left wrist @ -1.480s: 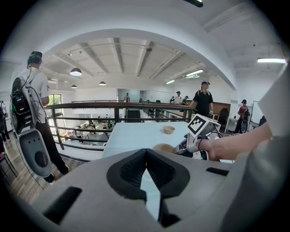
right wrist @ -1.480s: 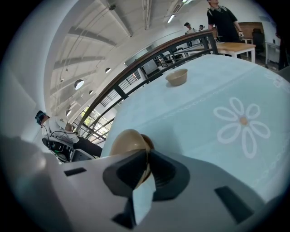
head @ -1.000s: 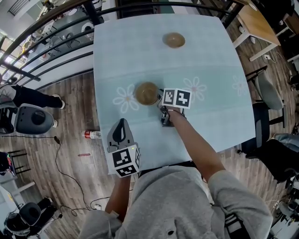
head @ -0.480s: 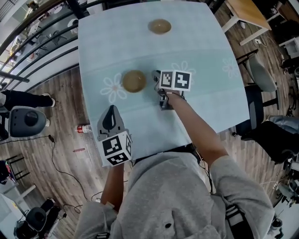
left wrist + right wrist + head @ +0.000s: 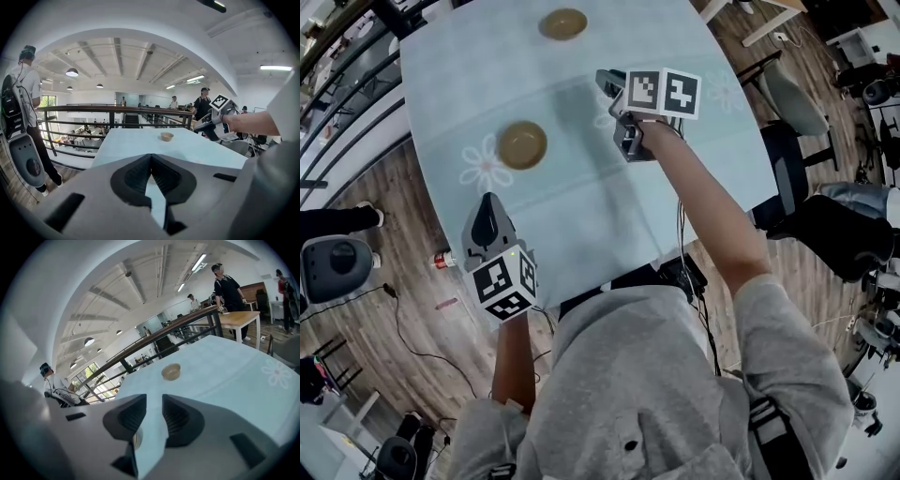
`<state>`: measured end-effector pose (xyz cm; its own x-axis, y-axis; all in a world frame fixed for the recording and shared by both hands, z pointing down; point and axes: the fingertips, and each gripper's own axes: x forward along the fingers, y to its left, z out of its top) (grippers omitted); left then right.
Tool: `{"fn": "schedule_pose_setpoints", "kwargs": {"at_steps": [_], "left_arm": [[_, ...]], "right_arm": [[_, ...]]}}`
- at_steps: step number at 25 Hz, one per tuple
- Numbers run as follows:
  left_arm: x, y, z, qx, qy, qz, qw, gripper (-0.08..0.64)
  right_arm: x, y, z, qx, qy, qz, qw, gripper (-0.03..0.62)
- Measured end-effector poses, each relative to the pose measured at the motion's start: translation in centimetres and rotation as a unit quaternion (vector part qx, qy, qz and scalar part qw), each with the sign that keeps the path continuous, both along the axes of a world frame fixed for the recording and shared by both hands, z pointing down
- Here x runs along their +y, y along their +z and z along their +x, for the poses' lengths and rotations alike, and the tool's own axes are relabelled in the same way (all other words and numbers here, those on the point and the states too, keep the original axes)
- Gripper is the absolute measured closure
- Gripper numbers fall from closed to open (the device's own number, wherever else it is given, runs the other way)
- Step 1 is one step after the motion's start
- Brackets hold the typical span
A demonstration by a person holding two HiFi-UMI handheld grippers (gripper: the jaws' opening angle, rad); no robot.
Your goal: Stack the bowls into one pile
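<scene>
Right tool [image 5: 607, 84] open, empty, 2 o'clock of near bowl [image 5: 522, 144]. Left tool [image 5: 485, 214] closed, empty, 7 o'clock of it. Far bowl [image 5: 562, 22] at desk's [image 5: 581, 216] 12 o'clock.

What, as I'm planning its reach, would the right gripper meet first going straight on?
Probably the far bowl, which sits nearly in line beyond the open right gripper, though depth is unclear.
</scene>
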<state>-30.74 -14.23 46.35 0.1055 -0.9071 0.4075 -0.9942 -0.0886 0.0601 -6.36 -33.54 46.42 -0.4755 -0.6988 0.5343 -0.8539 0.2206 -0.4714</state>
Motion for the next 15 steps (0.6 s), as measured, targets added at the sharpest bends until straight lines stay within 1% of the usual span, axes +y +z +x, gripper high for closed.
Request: {"fn": "schedule_pose_setpoints", "kwargs": {"at_steps": [2,4,8,11,15], "left_arm": [[-0.2,0.4,0.3,-0.004,-0.001,-0.004,1.0,0.543],[-0.2,0.8,0.4,-0.01,-0.007,-0.012,0.9999,0.543],[-0.5,1.2,0.4,-0.021,-0.026,-0.023,0.9992,0.543],[-1.0,1.4,0.6,-0.029,-0.043,-0.028,0.9983,0.543],[-2.2,1.7,0.9,-0.042,-0.059,-0.025,0.9971,0.543]], "right_arm": [[-1.3,-0.6,1.7,-0.005,0.006,0.005,1.0,0.503],[-2.7,-0.8,3.2,-0.001,0.01,0.009,1.0,0.5],[-6.0,-1.6,5.0,-0.007,0.017,0.019,1.0,0.493],[-8.5,-0.7,5.8,-0.013,0.014,0.019,1.0,0.494],[-11.7,1.7,6.6,-0.013,0.009,0.01,1.0,0.492]]}}
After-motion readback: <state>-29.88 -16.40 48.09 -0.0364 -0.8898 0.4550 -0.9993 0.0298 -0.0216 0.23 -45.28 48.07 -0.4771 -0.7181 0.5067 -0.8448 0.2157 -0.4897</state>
